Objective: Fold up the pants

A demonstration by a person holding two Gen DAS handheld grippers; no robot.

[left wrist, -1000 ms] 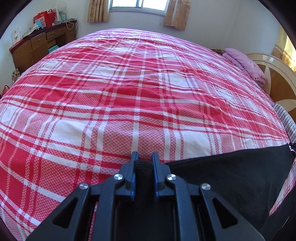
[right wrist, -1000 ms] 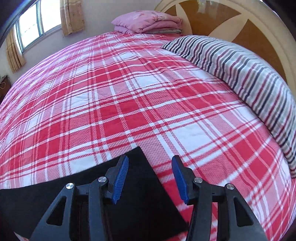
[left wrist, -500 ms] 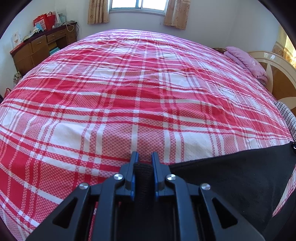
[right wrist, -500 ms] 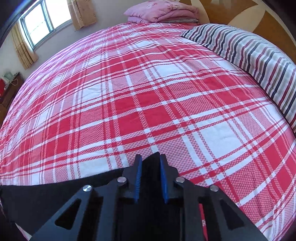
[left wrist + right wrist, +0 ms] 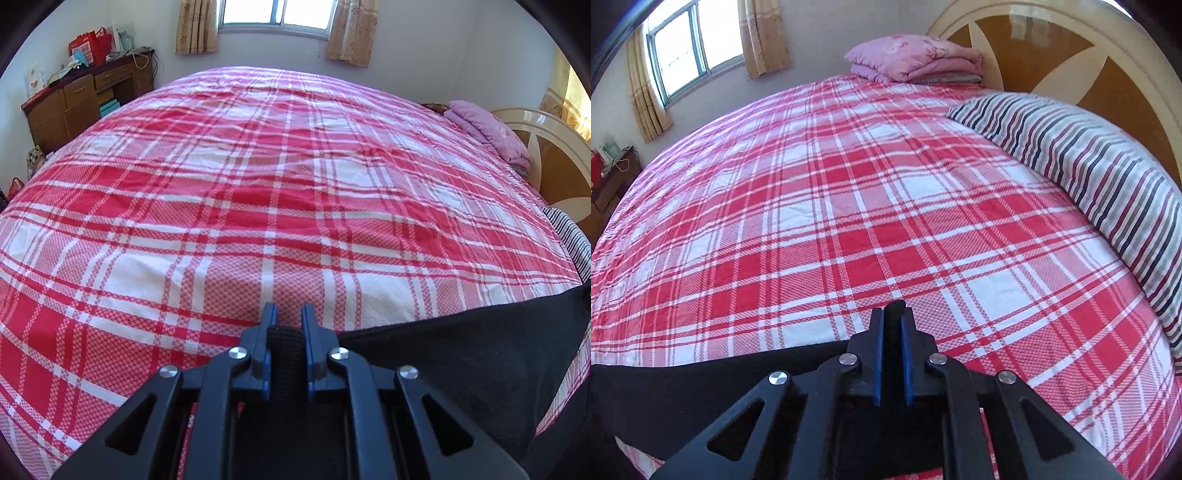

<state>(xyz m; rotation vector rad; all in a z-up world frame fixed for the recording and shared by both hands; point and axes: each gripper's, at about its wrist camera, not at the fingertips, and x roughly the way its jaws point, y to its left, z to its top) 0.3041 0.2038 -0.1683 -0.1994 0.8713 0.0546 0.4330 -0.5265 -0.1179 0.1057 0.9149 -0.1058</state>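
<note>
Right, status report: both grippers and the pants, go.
Left gripper shut on black fabric pants. Right gripper shut on the same pants, edge stretched between them. Red plaid bedsheet ahead, striped pillow off right.

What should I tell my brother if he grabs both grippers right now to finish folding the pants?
Left gripper: shut on the black pants.
Right gripper: shut on the same pants, at another spot on the edge.
The pants stretch between the two grippers at the near edge of the red plaid bedspread.
Done: both grips.
Left: probably lay them out on the bed and fold them.
</note>
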